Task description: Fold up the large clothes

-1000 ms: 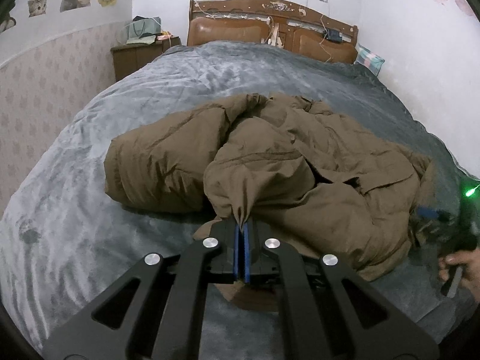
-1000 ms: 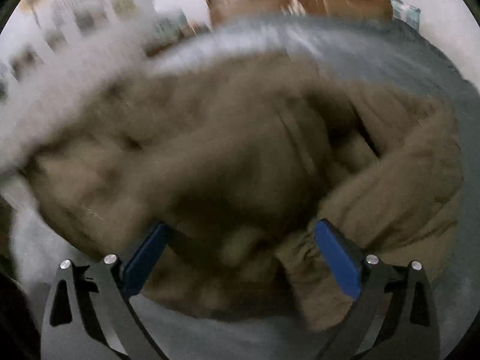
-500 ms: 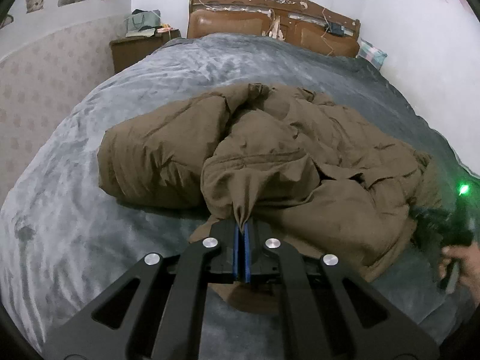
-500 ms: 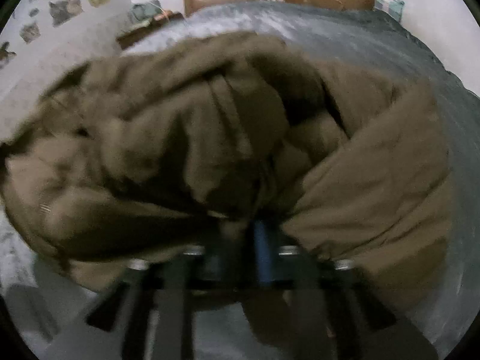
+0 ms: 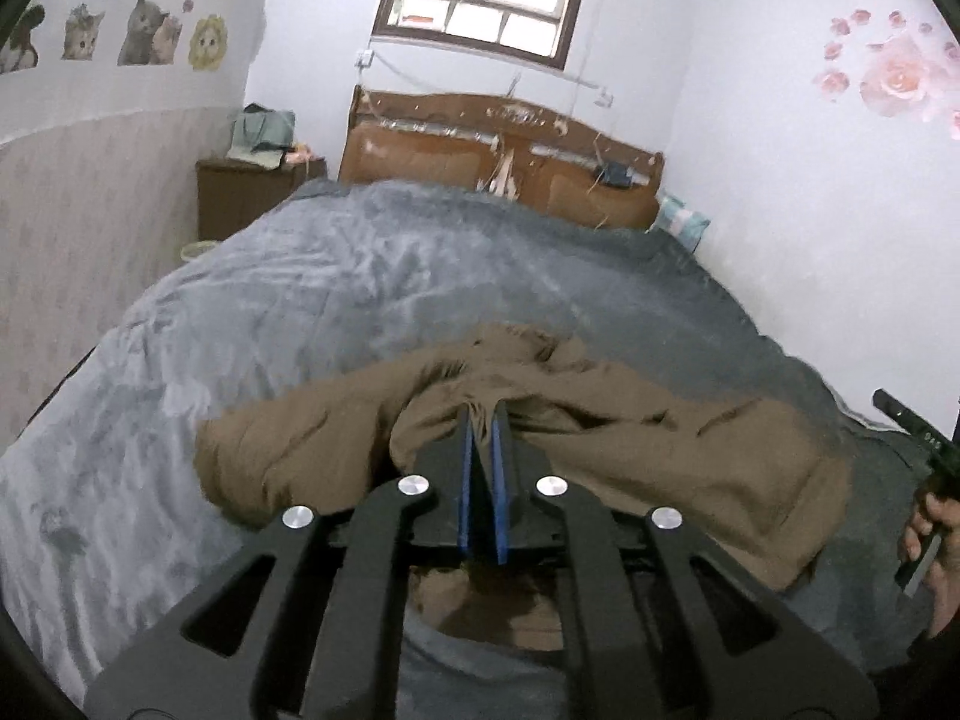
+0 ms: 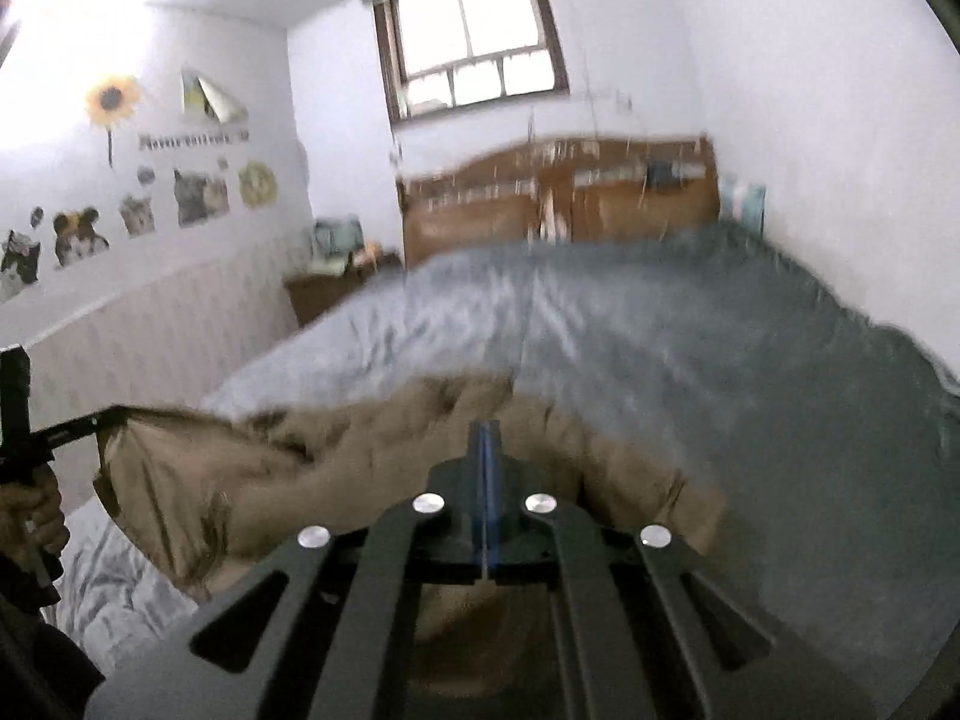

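Observation:
A large brown padded coat lies crumpled at the near end of a grey bed. My left gripper is shut on a fold of the coat's edge and holds it raised. My right gripper is shut on another part of the coat, also lifted above the bed. The right gripper shows at the right edge of the left wrist view, and the left gripper at the left edge of the right wrist view. The right wrist view is blurred.
A wooden headboard stands at the far end under a window. A brown nightstand with a bag on it stands at the far left. White walls close in on both sides. A pillow lies at the far right.
My right gripper has closed on the coat. Both grippers have lifted, raising the coat's near edge, and both views now tilt up toward the headboard and window.

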Available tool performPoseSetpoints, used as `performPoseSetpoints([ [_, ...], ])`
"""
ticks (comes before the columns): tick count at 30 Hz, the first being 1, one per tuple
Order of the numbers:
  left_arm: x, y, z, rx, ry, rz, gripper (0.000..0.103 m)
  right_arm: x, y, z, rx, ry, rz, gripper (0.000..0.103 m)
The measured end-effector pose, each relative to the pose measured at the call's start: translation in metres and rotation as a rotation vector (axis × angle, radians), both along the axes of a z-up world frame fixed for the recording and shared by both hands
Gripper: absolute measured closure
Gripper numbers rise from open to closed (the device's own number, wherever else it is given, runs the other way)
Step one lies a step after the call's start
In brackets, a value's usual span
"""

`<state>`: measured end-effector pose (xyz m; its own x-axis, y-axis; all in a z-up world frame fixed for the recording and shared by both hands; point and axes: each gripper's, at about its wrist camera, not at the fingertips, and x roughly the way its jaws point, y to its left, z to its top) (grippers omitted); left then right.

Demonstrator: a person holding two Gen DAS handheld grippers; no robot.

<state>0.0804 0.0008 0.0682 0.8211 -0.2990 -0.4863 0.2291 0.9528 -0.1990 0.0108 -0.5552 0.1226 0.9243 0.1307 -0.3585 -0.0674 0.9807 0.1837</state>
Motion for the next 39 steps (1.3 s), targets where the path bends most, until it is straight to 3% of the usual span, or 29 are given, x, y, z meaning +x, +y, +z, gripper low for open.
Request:
performPoseSetpoints([
  [1, 0.0, -0.002, 0.002, 0.031, 0.009, 0.004, 0.093, -0.008, -0.003, 0.003, 0.003, -0.009, -0.001, 0.103],
  [2, 0.003, -0.005, -0.001, 0.092, 0.033, 0.012, 0.08, -0.011, -0.006, 0.003, 0.001, -0.008, -0.011, 0.103],
  [3, 0.005, -0.005, -0.005, 0.13, 0.037, 0.03, 0.054, -0.007, -0.009, -0.002, -0.004, 0.012, -0.026, 0.099],
  [4, 0.007, -0.003, -0.015, 0.19, 0.04, 0.084, 0.044, -0.011, -0.013, -0.011, -0.001, 0.042, -0.028, 0.086],
  [5, 0.009, 0.001, -0.026, 0.221, 0.065, 0.123, 0.042, -0.008, -0.018, -0.023, 0.007, 0.097, -0.028, 0.042],
  [6, 0.011, 0.003, -0.035, 0.231, 0.095, 0.131, 0.042, -0.008, -0.019, -0.033, 0.013, 0.138, -0.029, 0.022],
  [7, 0.012, 0.008, -0.051, 0.236, 0.148, 0.121, 0.041, -0.024, -0.019, -0.042, 0.014, 0.164, -0.024, 0.014],
  [10, 0.002, 0.017, -0.081, 0.29, 0.222, 0.124, 0.036, -0.05, -0.013, -0.073, -0.015, 0.237, 0.01, 0.014],
  [13, -0.016, 0.017, -0.106, 0.293, 0.304, 0.079, 0.028, -0.062, -0.009, -0.109, 0.028, 0.367, 0.119, 0.014],
  [16, -0.027, 0.003, -0.133, 0.334, 0.402, 0.01, 0.028, -0.054, 0.018, -0.151, 0.079, 0.562, 0.372, 0.014],
  [19, -0.033, -0.022, -0.16, 0.409, 0.492, -0.066, 0.028, -0.044, 0.054, -0.191, -0.104, 0.742, 0.461, 0.014],
  [21, -0.027, -0.031, -0.174, 0.426, 0.54, -0.078, 0.028, -0.035, 0.055, -0.213, -0.159, 0.826, 0.425, 0.015],
  [24, -0.01, -0.032, -0.191, 0.44, 0.582, -0.031, 0.024, -0.02, 0.025, -0.213, -0.119, 0.782, 0.278, 0.015],
  [26, 0.004, -0.029, -0.194, 0.447, 0.571, 0.021, 0.016, -0.007, -0.004, -0.2, 0.001, 0.699, 0.149, 0.015],
  [28, 0.018, -0.03, -0.196, 0.446, 0.558, 0.047, 0.013, 0.003, -0.018, -0.195, 0.058, 0.651, 0.069, 0.015],
  [32, 0.042, -0.04, -0.193, 0.464, 0.501, 0.062, 0.012, 0.025, 0.001, -0.208, -0.046, 0.643, 0.059, 0.017],
  [33, 0.049, -0.041, -0.191, 0.45, 0.483, 0.069, 0.012, 0.031, 0.01, -0.217, -0.079, 0.665, 0.076, 0.021],
  [34, 0.053, -0.041, -0.19, 0.438, 0.478, 0.072, 0.013, 0.033, 0.017, -0.225, -0.098, 0.682, 0.087, 0.045],
  [35, 0.057, -0.04, -0.188, 0.421, 0.475, 0.071, 0.02, 0.038, 0.022, -0.232, -0.103, 0.712, 0.106, 0.065],
  [36, 0.06, -0.038, -0.187, 0.395, 0.477, 0.061, 0.04, 0.039, 0.022, -0.234, -0.093, 0.726, 0.115, 0.072],
  [37, 0.063, -0.034, -0.184, 0.353, 0.479, 0.041, 0.049, 0.04, 0.023, -0.231, -0.077, 0.727, 0.128, 0.083],
  [38, 0.063, -0.031, -0.18, 0.331, 0.476, 0.03, 0.067, 0.039, 0.022, -0.226, -0.068, 0.719, 0.139, 0.087],
  [39, 0.063, -0.029, -0.175, 0.311, 0.47, 0.019, 0.077, 0.037, 0.022, -0.215, -0.06, 0.693, 0.15, 0.089],
])
